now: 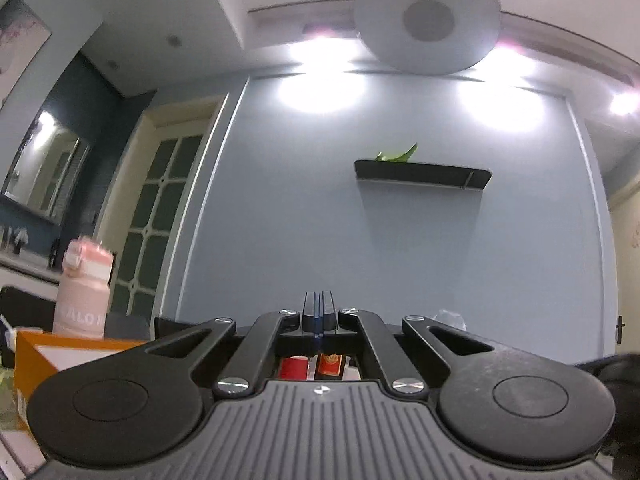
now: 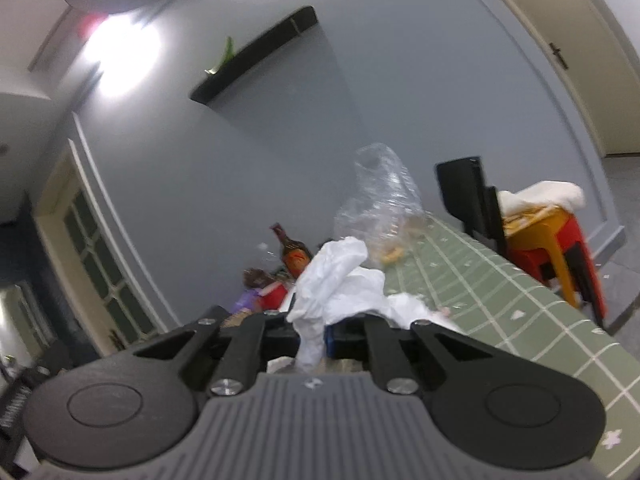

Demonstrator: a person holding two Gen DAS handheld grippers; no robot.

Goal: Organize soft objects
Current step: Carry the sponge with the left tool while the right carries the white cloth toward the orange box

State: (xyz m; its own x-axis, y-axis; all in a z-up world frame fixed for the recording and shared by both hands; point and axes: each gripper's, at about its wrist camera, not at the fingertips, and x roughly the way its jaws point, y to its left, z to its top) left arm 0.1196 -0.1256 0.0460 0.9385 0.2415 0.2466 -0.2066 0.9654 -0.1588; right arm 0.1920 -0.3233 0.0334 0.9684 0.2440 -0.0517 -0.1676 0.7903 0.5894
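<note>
Right wrist view shows the right gripper clamped on a crumpled white tissue, which hides its fingertips, above the green checked tablecloth; a clear plastic bag and a brown bottle are blurred beyond. Only the left wrist view shows the left gripper, pressed together and empty, and a pink bottle.

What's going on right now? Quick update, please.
Left gripper shut, empty. Right gripper clamped on white crumpled tissue. Clear plastic bag ahead on table.
</note>
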